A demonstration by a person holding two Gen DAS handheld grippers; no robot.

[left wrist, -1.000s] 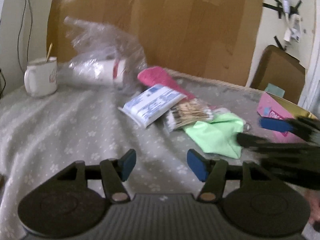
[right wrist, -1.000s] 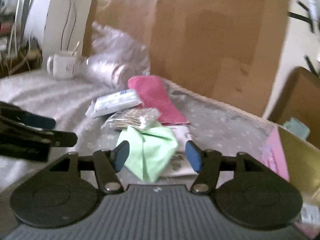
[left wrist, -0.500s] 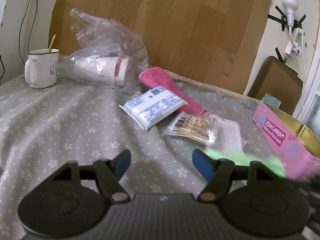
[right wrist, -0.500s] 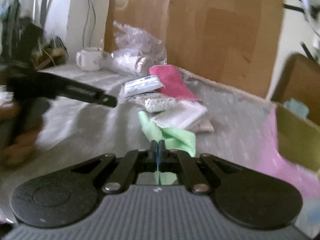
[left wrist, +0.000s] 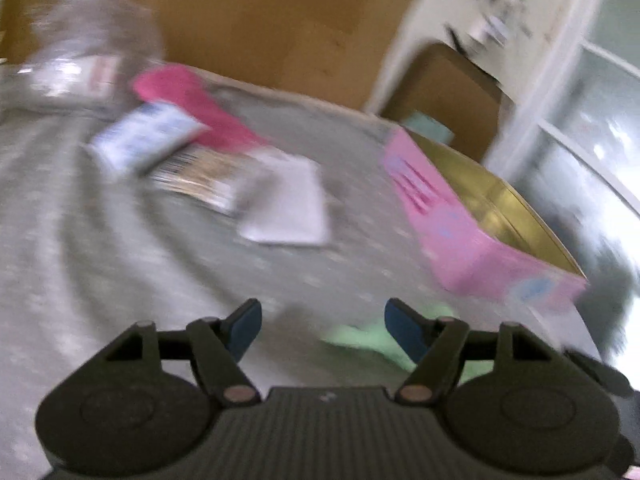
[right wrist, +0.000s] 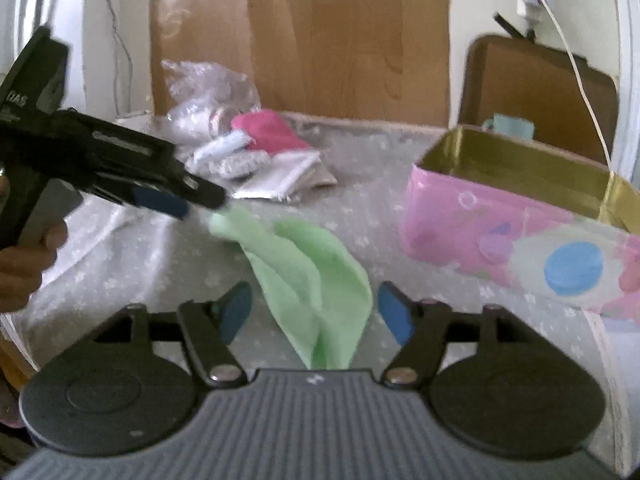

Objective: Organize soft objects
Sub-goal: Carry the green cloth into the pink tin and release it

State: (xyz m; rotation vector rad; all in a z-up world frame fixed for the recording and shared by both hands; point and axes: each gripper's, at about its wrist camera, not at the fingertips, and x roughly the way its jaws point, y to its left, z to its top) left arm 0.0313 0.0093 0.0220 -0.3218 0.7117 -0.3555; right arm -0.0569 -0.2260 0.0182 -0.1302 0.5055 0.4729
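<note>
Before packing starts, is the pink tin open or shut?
Open. The pink tin has no lid on it, and its bare gold inside wall shows in both views. Whether anything lies at its bottom cannot be told.

The left wrist view is smeared throughout: I cannot read the print on the blue-and-white packet (left wrist: 146,136), and the green cloth (left wrist: 372,338) is partly hidden behind my left tool (left wrist: 322,326). In the right wrist view the cloth's lower end disappears behind my right tool (right wrist: 314,312), and the pink tin (right wrist: 516,232) is cut off at the right edge.
</note>
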